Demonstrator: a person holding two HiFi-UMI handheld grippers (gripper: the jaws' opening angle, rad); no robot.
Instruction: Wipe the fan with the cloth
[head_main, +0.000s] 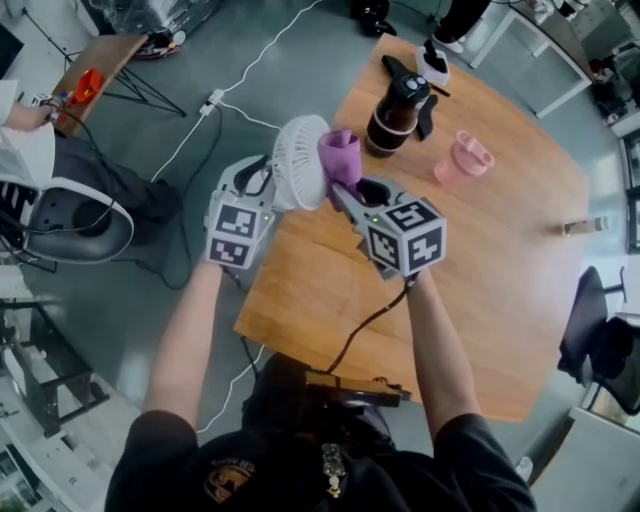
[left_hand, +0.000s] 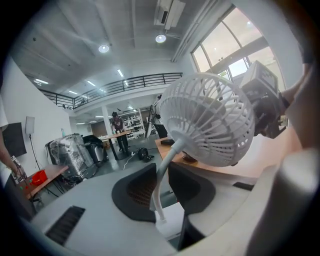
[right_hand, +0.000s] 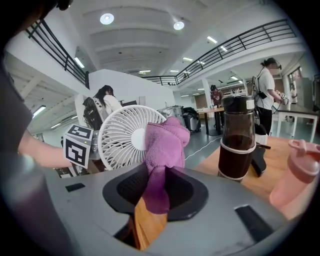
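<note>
Above the near-left edge of the table (head_main: 500, 260), the fan (head_main: 300, 160) is held clear of the surface, with its round white grille upright and facing right. The fan's thin white stem (left_hand: 161, 185) runs down between the jaws of the left gripper (head_main: 262, 188), and the left gripper view shows both pads closed against that stem. The fan head (left_hand: 215, 120) stands above the left gripper (left_hand: 160, 192) in that view.

The cloth (head_main: 340, 158) is purple and bunched. It sits just right of the fan, and its upper fold meets the right side of the grille. The right gripper (head_main: 347, 197) is clamped on the cloth. In the right gripper view the lower part of the cloth (right_hand: 161, 150) is pinched between the two pads of the right gripper (right_hand: 157, 192), and the bunched top overlaps the right part of the fan (right_hand: 122, 137).

On the table beyond the right gripper stands a dark bottle (head_main: 395, 115) with a black lid, upright. A pink cup (head_main: 462, 158) stands to its right, apart from it. In the right gripper view the dark bottle (right_hand: 237, 145) is right of the cloth and the pink cup (right_hand: 295, 180) is at the far right edge. A white cable (head_main: 250, 60) runs across the grey floor at the far left.
</note>
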